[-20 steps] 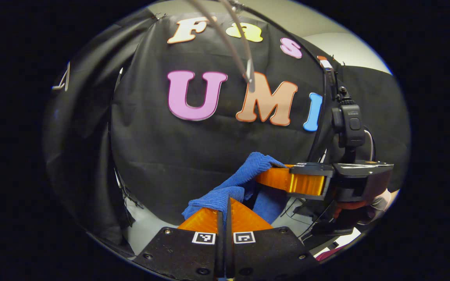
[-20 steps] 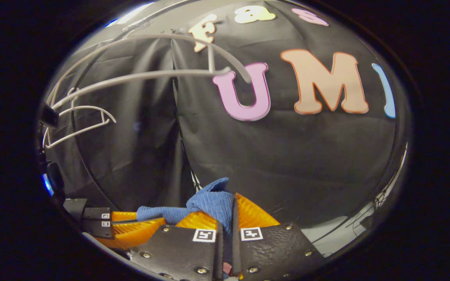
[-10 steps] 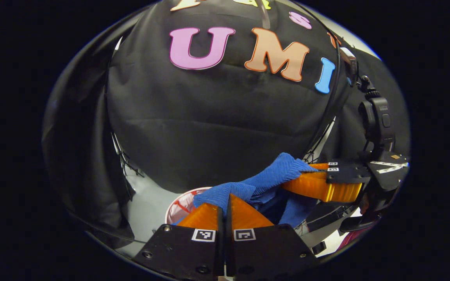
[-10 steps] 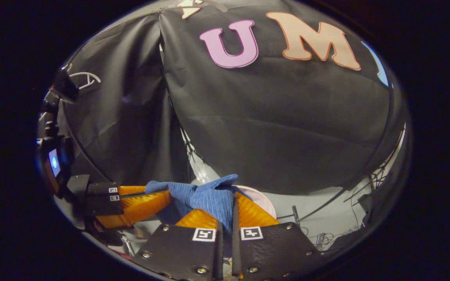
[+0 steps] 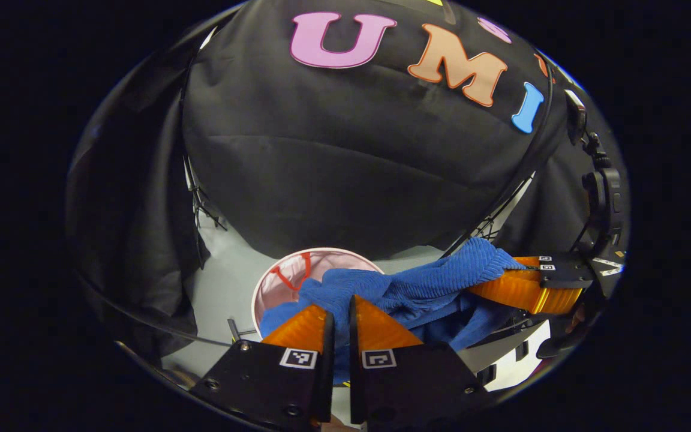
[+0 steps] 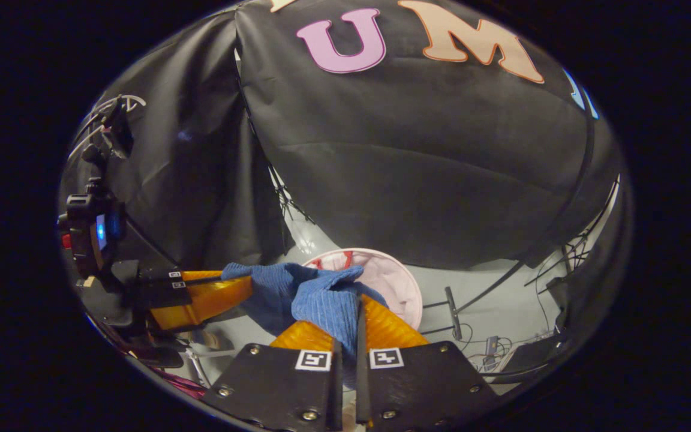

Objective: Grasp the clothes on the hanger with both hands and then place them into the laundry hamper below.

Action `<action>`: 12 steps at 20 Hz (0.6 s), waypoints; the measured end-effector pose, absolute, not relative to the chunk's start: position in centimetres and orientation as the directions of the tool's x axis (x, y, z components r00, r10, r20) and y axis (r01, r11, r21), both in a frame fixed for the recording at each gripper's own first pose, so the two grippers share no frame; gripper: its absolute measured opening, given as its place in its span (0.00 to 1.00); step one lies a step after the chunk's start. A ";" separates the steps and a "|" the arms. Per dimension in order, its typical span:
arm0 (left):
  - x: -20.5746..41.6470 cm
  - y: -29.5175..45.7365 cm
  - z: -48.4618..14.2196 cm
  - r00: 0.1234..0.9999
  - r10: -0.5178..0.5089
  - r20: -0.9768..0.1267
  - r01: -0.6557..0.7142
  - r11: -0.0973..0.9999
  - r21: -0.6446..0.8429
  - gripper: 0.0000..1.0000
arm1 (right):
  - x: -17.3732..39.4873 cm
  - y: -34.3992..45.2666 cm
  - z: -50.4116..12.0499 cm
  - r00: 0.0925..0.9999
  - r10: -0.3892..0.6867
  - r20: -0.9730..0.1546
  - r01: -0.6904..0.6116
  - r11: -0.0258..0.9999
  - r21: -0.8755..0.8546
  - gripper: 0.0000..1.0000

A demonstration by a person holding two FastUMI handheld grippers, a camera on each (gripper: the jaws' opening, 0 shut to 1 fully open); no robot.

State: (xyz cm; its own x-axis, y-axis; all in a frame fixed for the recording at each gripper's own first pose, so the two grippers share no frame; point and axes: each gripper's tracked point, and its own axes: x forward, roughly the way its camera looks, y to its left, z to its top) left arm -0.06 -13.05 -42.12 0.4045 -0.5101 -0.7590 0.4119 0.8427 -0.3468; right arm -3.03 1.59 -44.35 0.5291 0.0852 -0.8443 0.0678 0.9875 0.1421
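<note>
Left gripper view: left gripper (image 5: pixel 341 306) at bottom centre, fingers pinched on the blue garment (image 5: pixel 417 288), which spans right to the right gripper (image 5: pixel 489 282), also clamped on it. Pink laundry hamper (image 5: pixel 288 273) sits lower centre, partly behind the cloth. Right gripper view adds floor cables (image 6: pixel 489 345) at lower right; here the right gripper (image 6: pixel 357 306) grips the garment (image 6: pixel 321 297), left gripper (image 6: pixel 243 287) at lower left, hamper (image 6: pixel 393 282) just beyond. Against a second ago, the hanger has left the frame, the hamper has appeared, and both grippers are lower.
</note>
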 end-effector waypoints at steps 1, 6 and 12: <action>-0.2 -12.9 -42.1 0.404 -0.505 -0.763 0.404 0.847 -0.347 0.13 | -3.1 1.6 -44.5 0.522 0.083 -0.849 0.069 0.988 0.139 0.09; -0.4 -12.9 -42.0 0.404 -0.502 -0.765 0.374 0.854 -0.363 0.13 | -4.2 1.7 -44.9 0.497 0.093 -0.863 0.064 0.988 0.143 0.05; -0.7 -13.1 -41.8 0.410 -0.509 -0.757 0.404 0.845 -0.350 0.13 | -3.5 1.8 -44.0 0.519 0.110 -0.848 0.052 0.986 0.160 0.18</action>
State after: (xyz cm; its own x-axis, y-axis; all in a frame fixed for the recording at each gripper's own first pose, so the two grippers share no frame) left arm -0.69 -13.06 -41.82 0.4103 -0.5091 -0.7566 0.4035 0.8454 -0.3500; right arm -3.50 1.78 -44.02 0.5189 0.1102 -0.8477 0.0518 0.9858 0.1599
